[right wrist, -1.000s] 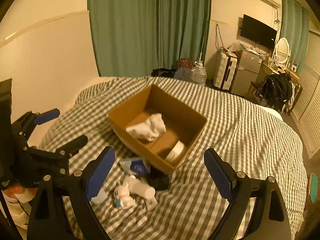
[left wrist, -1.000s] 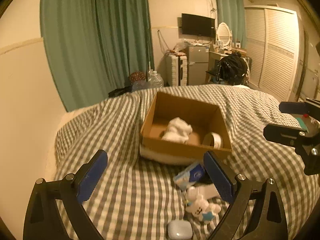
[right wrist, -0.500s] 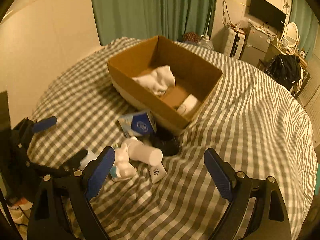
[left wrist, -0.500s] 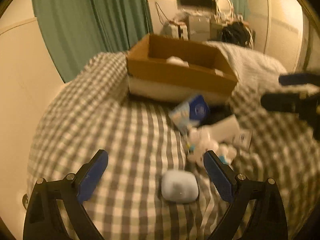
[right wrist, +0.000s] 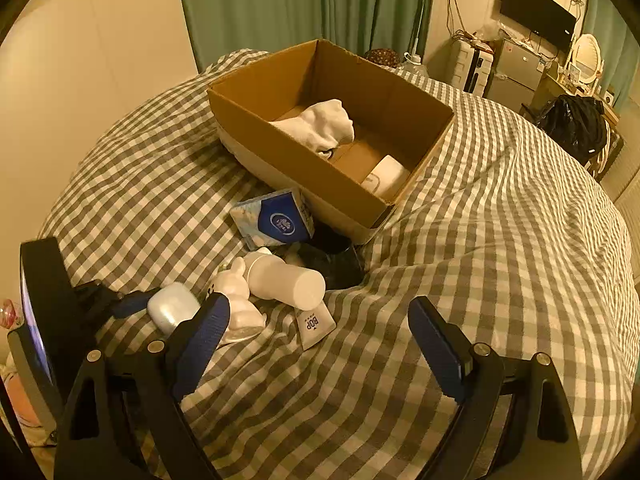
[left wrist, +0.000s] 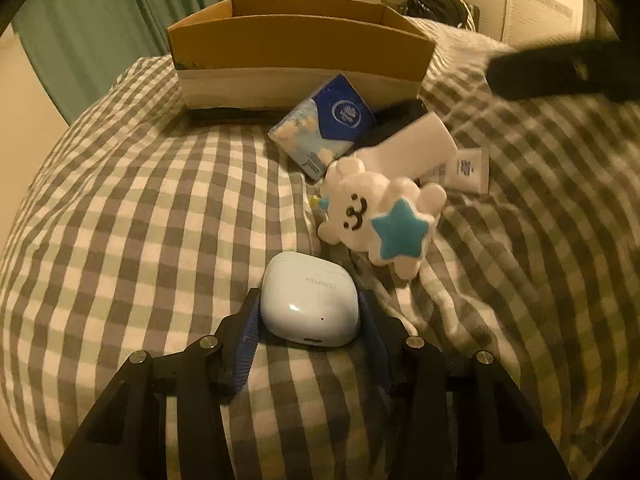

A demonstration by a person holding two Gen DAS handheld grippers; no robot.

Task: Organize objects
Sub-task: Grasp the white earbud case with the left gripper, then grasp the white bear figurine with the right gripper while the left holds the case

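My left gripper [left wrist: 308, 308] is shut on a pale blue earbud case [left wrist: 310, 300] that rests on the checked bedcover; the case also shows in the right wrist view [right wrist: 173, 310]. Beyond it lie a white plush toy with a blue star [left wrist: 380, 216], a white bottle [right wrist: 286, 282], a small tube [right wrist: 314, 324], a blue tissue pack [right wrist: 276, 222] and a dark object [right wrist: 336, 262]. An open cardboard box [right wrist: 296, 172] holds a white cloth [right wrist: 320, 124] and a tape roll [right wrist: 386, 178]. My right gripper [right wrist: 320, 326] is open and empty above the bedcover.
The checked bedcover [right wrist: 500, 240] is rumpled around the pile. The beige wall [right wrist: 80, 72] and green curtains [right wrist: 300, 4] stand beyond the bed. Furniture, a fridge and a black bag [right wrist: 572, 124] stand at the far right.
My left gripper dropped down to the bedcover, moved forward and closed on the earbud case. My right gripper moved lower and closer to the pile, still open.
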